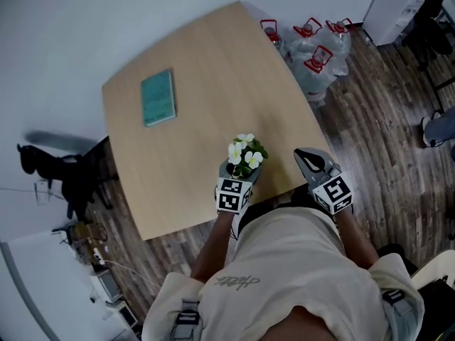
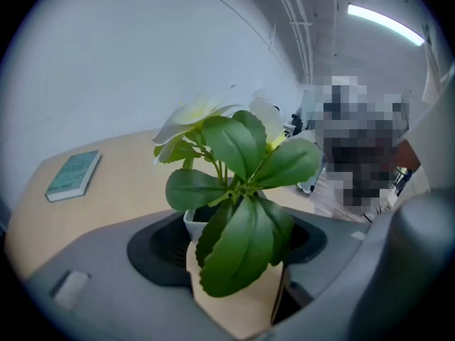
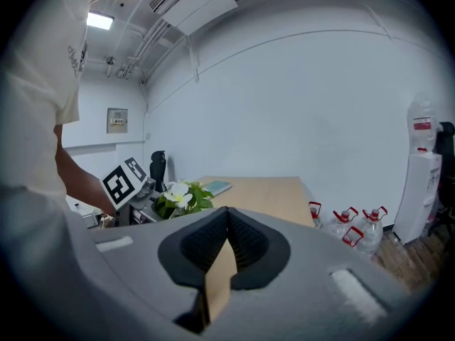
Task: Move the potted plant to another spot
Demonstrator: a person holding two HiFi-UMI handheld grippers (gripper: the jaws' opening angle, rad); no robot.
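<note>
- Stretching out under everything, the wooden table (image 1: pixel 192 62) is offering plenty of bare top. There is room for a new spot almost anywhere, and my guess is the open far side is the likeliest landing place.
- Down on the floor past the table's right corner, the water bottles (image 1: pixel 316 52) with red handles are sitting well apart from the action and playing no part.
- The teal book (image 1: pixel 158 98) is lying flat toward the table's far left, well away from the plant. It is only going to matter if the plant heads that way.
- The left gripper (image 1: pixel 240 168) is doing the work. Its jaws are clamping the white pot from both sides, low under the leaves, which looks chosen to spare the foliage and hold the pot level.
- The right gripper (image 1: pixel 308 155) is idling near it at the table's near edge, with its jaws pressed together on nothing. It is presumably out of the way because one grip is enough.
- The potted plant (image 1: pixel 246 155) is sitting upright between the left gripper's jaws, close to the near edge. Whether it is resting on the top or lifted off it, I cannot tell.
</note>
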